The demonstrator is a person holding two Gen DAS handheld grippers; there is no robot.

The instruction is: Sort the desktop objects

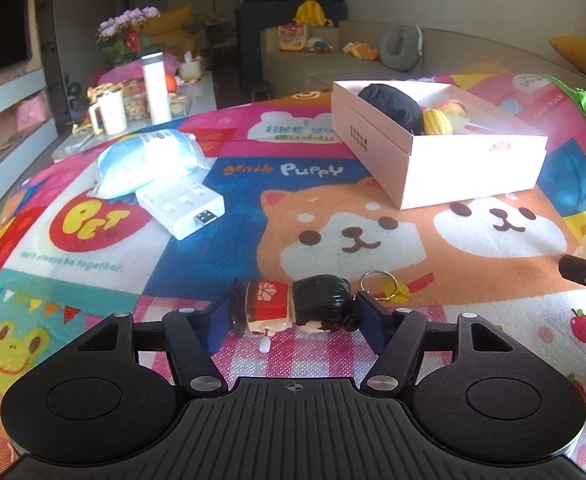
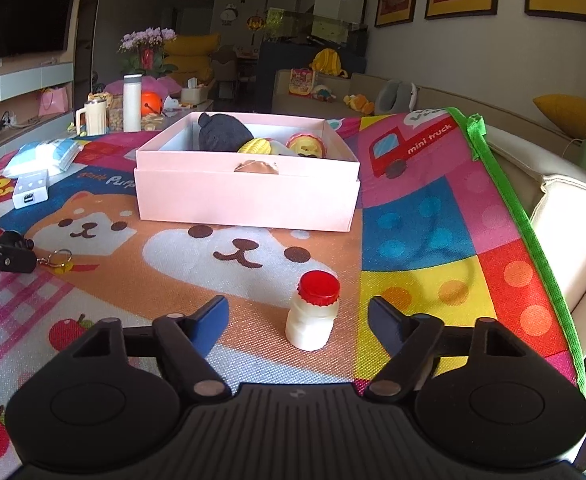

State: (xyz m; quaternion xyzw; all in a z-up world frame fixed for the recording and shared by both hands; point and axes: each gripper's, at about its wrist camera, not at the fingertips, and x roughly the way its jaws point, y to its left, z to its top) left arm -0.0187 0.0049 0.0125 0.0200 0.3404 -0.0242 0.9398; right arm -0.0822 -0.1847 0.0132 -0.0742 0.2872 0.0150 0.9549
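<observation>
Between the left gripper's jaws lies a clamped doll keychain.

One doll keychain lies between the left jaws; one red-capped bottle stands between the right jaws. Beyond them on the mat: one pink box, one white case, one blue packet.
</observation>
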